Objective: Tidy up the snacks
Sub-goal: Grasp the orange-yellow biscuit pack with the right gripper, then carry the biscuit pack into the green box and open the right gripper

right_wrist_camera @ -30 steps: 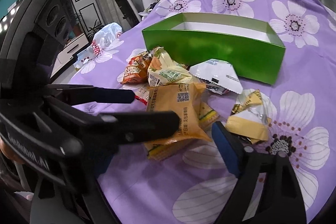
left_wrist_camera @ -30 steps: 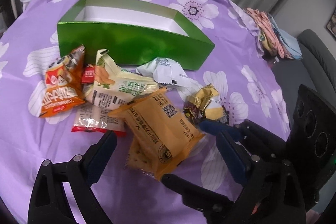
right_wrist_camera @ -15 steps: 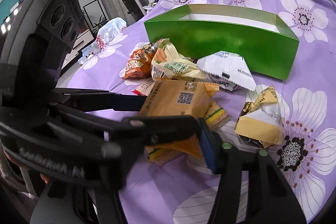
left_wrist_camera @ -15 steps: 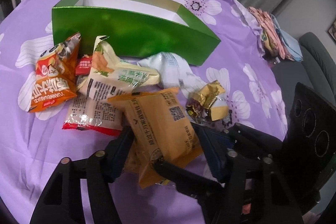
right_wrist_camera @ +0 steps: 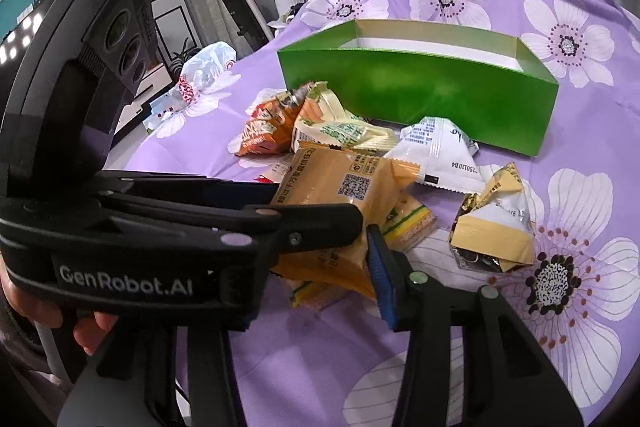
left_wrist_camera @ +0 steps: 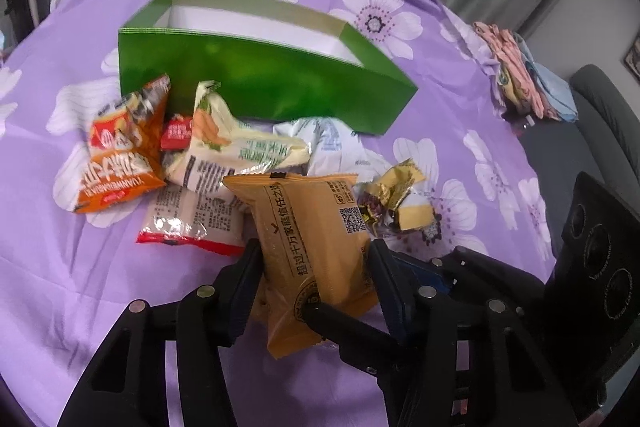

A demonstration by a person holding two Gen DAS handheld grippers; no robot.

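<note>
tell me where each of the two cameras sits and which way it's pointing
Left wrist: sits on the left gripper, looks down along its fingers at the yellow packet between its closing jaws, green box behind; the right gripper shows at the lower right.
Right wrist: sits on the right gripper, looks down over the same heap; the left gripper and a hand show on the left.
Shared: yellow packet, green box, purple flowered cloth.

A purple flowered cloth point(left_wrist_camera: 60, 307) covers the surface. On it stands the green box point(left_wrist_camera: 260, 83), open-topped. Just in front of the box lies a heap of packets: orange point(left_wrist_camera: 120, 155), pale green point(left_wrist_camera: 240, 151), white point(right_wrist_camera: 436, 155), and a gold one point(right_wrist_camera: 496, 223) off to the box's right front.
</note>
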